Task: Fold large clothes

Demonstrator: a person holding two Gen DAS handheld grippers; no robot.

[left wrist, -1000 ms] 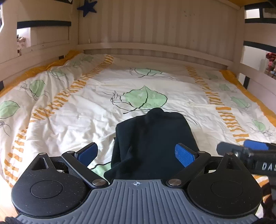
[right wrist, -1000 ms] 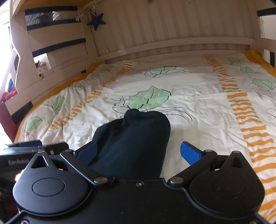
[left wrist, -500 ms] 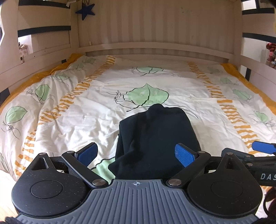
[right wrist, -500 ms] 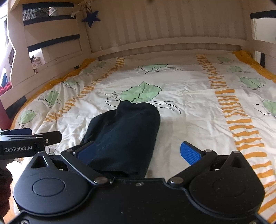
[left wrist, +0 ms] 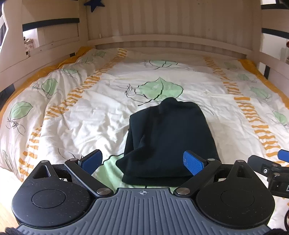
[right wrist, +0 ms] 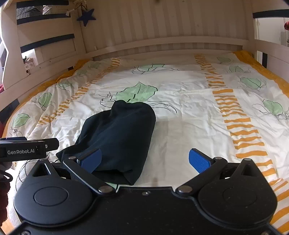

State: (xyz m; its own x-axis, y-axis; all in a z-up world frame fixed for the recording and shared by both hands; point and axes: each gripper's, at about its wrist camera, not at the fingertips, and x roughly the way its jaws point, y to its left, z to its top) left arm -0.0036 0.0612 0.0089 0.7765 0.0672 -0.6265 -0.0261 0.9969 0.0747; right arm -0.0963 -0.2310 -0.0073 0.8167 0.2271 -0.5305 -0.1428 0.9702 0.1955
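My left gripper (left wrist: 142, 160) hangs over the near edge of the bed (left wrist: 101, 101), its blue fingers (left wrist: 91, 160) spread wide with nothing between them that they press on. The dark folded garment (left wrist: 169, 137) lies on the leaf-printed duvet just beyond, its near end sitting in the gap between those fingers without being pinched (the right pad overlaps the cloth in view, though I cannot tell whether it touches). The garment is a narrow bundle running from near to far, rounded at its far end, roughly in the middle of the bed.

From my right gripper (right wrist: 144, 160), the same garment (right wrist: 119, 139) sits to the left, its near left corner behind my left-hand finger (right wrist: 90, 160). These fingers too stand wide apart and hold nothing; between them is mostly bare white duvet (right wrist: 180, 137). The left tool's black body pokes in at the far left. A blue star (right wrist: 86, 16) hangs on the wooden slatted headboard (right wrist: 162, 23) at the far end.
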